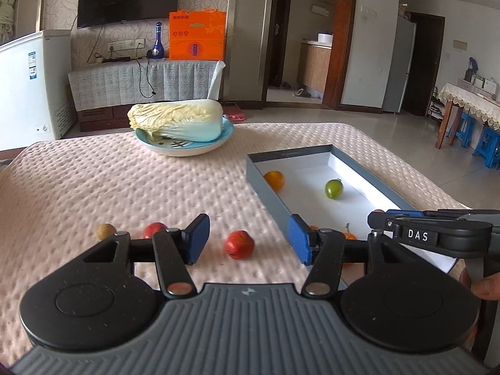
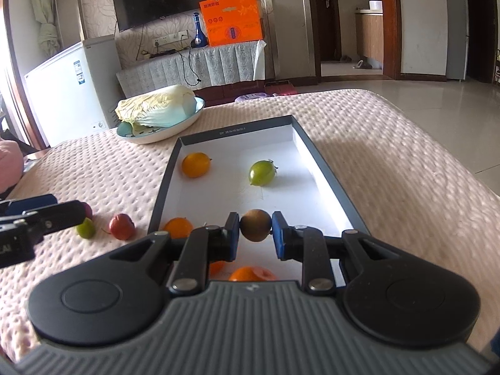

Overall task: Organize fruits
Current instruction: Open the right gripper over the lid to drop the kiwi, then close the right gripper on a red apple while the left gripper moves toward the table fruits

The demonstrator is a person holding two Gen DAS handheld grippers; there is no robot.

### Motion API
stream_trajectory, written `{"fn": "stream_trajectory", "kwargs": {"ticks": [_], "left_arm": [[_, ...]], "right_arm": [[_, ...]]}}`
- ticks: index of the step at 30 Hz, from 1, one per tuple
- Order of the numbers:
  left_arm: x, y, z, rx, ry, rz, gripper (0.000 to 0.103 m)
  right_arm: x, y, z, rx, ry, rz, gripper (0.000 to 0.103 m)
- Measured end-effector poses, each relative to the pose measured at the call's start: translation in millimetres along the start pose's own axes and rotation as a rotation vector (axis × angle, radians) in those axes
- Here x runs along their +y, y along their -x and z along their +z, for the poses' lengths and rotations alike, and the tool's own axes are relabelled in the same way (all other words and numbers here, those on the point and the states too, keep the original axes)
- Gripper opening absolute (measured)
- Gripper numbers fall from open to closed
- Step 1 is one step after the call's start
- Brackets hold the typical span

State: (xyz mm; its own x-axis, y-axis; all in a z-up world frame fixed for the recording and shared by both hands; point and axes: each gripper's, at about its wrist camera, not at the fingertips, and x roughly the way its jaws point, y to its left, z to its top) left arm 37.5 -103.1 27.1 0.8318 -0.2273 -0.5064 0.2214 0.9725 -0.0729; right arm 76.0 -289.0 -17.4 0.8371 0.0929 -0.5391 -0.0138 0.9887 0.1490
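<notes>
My right gripper (image 2: 255,229) is shut on a small brown fruit (image 2: 255,225) and holds it over the near part of the grey-rimmed white box (image 2: 307,153). In the box lie an orange fruit (image 2: 196,164), a green fruit (image 2: 262,172) and more orange fruits (image 2: 178,227) near me. My left gripper (image 1: 248,240) is open over the cloth, with a red fruit (image 1: 239,244) between its fingers, farther off. Another red fruit (image 1: 153,229) and a tan fruit (image 1: 105,230) lie left of it. The box also shows in the left wrist view (image 1: 268,187).
A blue plate (image 1: 184,147) with a napa cabbage (image 1: 176,118) stands at the back of the pink-clothed table (image 1: 93,181). The right gripper's body (image 1: 437,234) reaches in at the right of the left wrist view. A green fruit (image 2: 86,228) lies left of the box.
</notes>
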Motion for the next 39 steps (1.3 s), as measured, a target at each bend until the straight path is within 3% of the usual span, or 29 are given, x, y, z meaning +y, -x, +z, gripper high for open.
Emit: {"fn": "stream_trajectory", "kwargs": {"ticks": [7,9,22,39], "left_arm": [[12.1,4.8,-0.1,-0.001,0.009,0.021,0.062],[15.1,5.6,-0.1,-0.002,0.013,0.028,0.062],[38.2,10.4,2.4,-0.009,0.055,0.079,0.062],[46.0,9.3,-3.1,0.011,0.046,0.109,0.062]], "right_arm": [[3.3,-3.2,1.0,-0.011,0.009,-0.012,0.027],[2.6,-0.9,2.0,-0.023,0.002,-0.006,0.035],[5.9,41.2,11.8,-0.197,-0.041,0.047,0.038],[67.1,64.2,-12.2,-0.183,0.070,0.139,0.038]]}}
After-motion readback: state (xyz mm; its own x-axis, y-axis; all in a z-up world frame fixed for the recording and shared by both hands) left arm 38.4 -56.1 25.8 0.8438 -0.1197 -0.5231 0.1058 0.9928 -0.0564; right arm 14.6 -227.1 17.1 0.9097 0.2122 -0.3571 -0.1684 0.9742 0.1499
